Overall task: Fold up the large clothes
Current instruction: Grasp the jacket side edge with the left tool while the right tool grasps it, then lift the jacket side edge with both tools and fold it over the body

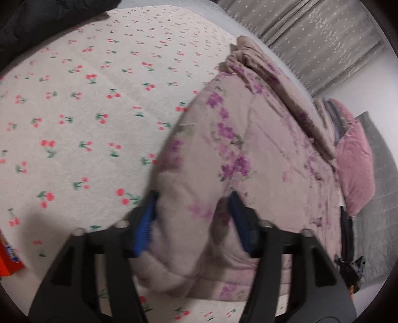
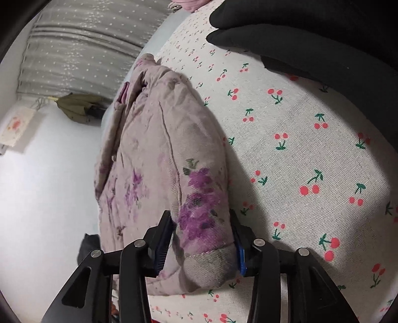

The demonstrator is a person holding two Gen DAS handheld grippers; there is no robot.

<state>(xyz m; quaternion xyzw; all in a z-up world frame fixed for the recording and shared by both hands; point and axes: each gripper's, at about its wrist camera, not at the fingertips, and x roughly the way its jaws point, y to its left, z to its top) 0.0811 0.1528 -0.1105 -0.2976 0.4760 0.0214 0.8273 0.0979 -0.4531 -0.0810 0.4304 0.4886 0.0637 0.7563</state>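
Observation:
A padded pale mauve garment with purple flowers lies along the edge of a bed covered by a white cherry-print sheet. My left gripper is shut on a thick fold of this garment; its blue pads press both sides. In the right wrist view the same garment runs away from me, and my right gripper is shut on its near end, blue pads on either side. Both held ends sit just above the sheet.
A black garment lies on the sheet at the far side; it also shows in the left wrist view. A pink pillow and grey quilt lie beyond the garment. Grey starred curtains hang behind. An orange item sits at the left edge.

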